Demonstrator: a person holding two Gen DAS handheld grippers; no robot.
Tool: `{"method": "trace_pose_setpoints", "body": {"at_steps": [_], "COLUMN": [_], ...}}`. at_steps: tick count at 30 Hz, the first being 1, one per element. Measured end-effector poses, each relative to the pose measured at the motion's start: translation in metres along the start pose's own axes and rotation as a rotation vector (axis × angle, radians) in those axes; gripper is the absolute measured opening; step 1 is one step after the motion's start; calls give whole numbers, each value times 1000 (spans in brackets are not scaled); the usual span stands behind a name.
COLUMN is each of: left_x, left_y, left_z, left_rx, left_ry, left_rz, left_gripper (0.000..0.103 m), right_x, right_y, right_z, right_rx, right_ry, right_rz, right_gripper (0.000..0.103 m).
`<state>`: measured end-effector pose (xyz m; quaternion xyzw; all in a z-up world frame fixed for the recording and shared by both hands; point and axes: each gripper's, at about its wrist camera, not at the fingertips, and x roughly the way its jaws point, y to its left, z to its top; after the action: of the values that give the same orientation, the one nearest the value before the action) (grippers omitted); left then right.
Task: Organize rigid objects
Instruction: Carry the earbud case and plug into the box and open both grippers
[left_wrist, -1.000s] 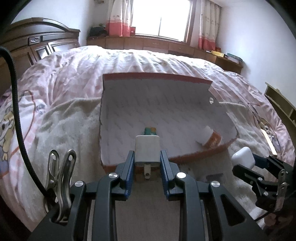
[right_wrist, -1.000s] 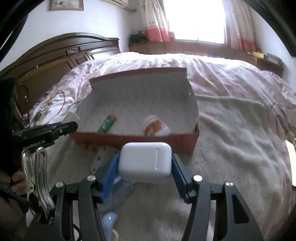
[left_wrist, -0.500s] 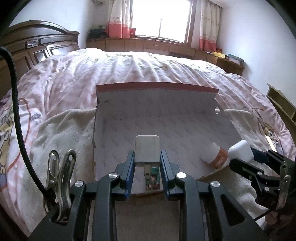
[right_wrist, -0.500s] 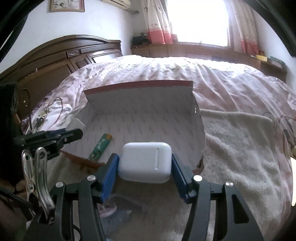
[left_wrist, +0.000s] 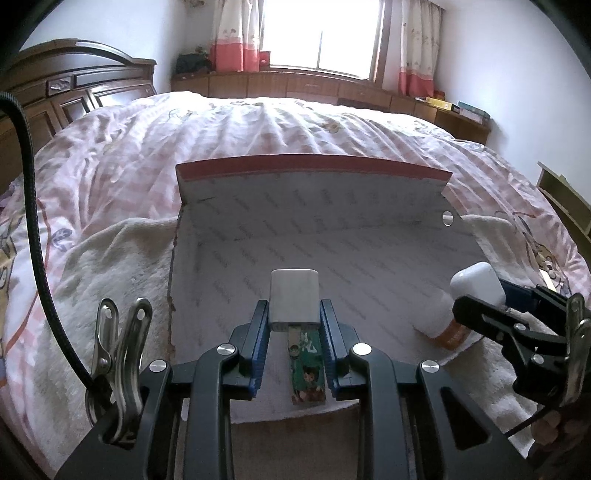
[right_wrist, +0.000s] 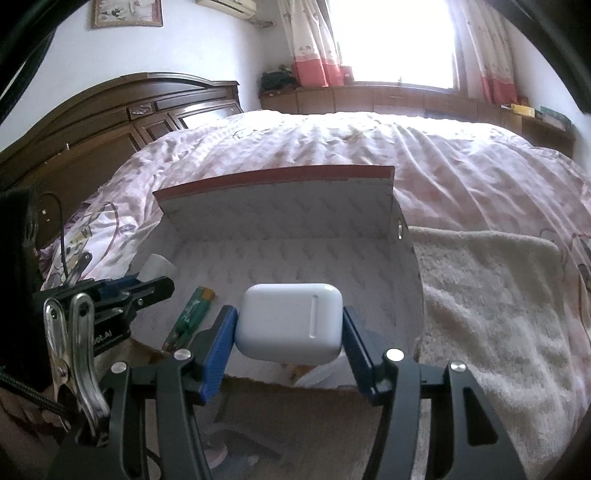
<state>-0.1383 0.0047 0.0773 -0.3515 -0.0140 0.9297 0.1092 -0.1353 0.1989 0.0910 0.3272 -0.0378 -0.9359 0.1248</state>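
My left gripper is shut on a small white charger block, held over the near part of an open cardboard box with a red outside and a white patterned lining. Under the block, on the box floor, lies a green printed stick. My right gripper is shut on a white earbud case above the box's front right corner; the same case shows at the right of the left wrist view. A white bottle with an orange cap lies in the box beneath it.
The box rests on a cream fleece blanket over a pink patterned quilt. A dark wooden headboard stands at the left, and a window with a wooden shelf at the back. A black cable runs along the left.
Both grippers have moved forward over the box with their objects still held. The box front edge has dropped out of sight below the fingers, and the green stick now lies under the left gripper.
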Motion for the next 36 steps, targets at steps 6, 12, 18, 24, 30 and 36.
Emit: {"method": "trace_pose_setpoints", "body": {"at_steps": [6, 12, 18, 24, 30, 36], "left_x": [10, 17, 23, 25, 21, 19], "left_y": [0, 0, 1, -4, -2, 0], "left_z": [0, -1, -1, -3, -3, -4], "left_rx": [-1, 0, -7, 4, -4, -15], "left_ry": [14, 29, 49, 56, 50, 52], "left_rz": [7, 10, 15, 34, 35, 37], "left_gripper": [27, 27, 27, 27, 27, 27], "right_x": [13, 20, 21, 20, 15, 10], "right_y": [-7, -11, -12, -7, -1, -2], "right_z": [2, 0, 0, -2, 0, 1], "right_rx": [15, 20, 14, 1, -10, -3], "right_ry": [18, 25, 16, 4, -36, -56], "right_rz": [-7, -5, -9, 2, 1, -6], "right_gripper": [60, 60, 60, 60, 67, 71]}}
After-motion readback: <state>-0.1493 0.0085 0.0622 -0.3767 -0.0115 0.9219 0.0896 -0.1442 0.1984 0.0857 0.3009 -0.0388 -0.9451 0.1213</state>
